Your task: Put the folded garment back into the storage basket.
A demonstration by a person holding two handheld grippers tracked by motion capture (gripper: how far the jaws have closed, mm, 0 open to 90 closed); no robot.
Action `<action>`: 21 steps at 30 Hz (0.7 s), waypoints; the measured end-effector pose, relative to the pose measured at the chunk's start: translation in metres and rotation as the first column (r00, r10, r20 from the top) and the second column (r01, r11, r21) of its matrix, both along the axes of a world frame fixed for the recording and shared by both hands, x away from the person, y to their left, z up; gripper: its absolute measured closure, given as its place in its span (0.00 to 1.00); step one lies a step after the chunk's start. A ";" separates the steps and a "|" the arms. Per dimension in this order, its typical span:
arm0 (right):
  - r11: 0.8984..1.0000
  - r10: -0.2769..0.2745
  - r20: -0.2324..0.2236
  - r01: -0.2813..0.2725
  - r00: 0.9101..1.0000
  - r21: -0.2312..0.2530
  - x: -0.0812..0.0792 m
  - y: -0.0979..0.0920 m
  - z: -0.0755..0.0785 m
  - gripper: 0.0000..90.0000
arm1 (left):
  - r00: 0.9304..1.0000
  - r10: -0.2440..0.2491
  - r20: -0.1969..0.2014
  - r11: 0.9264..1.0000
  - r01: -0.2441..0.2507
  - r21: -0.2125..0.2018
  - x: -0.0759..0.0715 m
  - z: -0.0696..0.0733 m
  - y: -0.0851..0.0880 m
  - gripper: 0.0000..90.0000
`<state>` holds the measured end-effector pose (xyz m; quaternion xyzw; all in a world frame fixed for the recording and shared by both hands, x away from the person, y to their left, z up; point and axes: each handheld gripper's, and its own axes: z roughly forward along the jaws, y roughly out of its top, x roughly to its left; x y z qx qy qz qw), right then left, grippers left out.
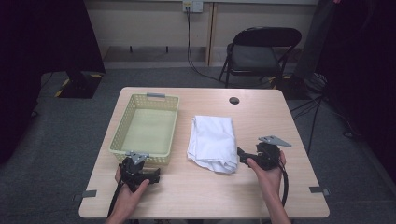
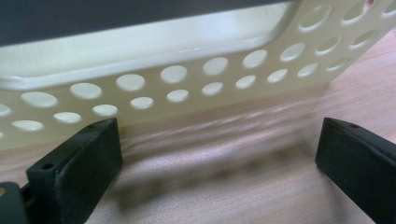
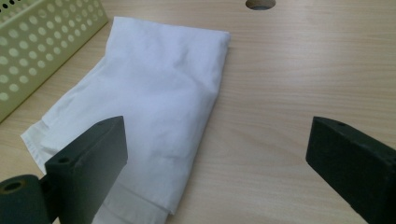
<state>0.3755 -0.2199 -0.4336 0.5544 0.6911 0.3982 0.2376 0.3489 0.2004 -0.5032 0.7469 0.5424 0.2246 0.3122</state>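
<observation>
Right gripper view | your right gripper (image 3: 219, 161) jaws wide, empty | cloth (image 3: 154, 107) just ahead-left, long axis running away | left gripper (image 2: 219, 163) wide, facing basket (image 2: 187, 79)

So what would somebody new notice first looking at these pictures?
Probably the folded white cloth lying mid-table, bright against the wood, with the right gripper open at its near right corner. Next, the pale yellow perforated basket to its left, empty, with the left gripper open just in front of its near wall.
</observation>
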 end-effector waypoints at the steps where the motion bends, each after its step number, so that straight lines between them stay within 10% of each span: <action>1: 1.000 0.000 0.000 0.000 1.000 0.008 0.001 0.001 0.001 0.05 | 1.000 0.000 0.000 1.000 0.000 0.000 0.000 0.000 0.000 0.00; 21: 0.997 0.028 0.011 -0.028 1.000 0.066 0.018 0.018 0.014 0.05 | 1.000 0.003 0.001 1.000 -0.003 0.000 0.000 0.000 0.000 0.00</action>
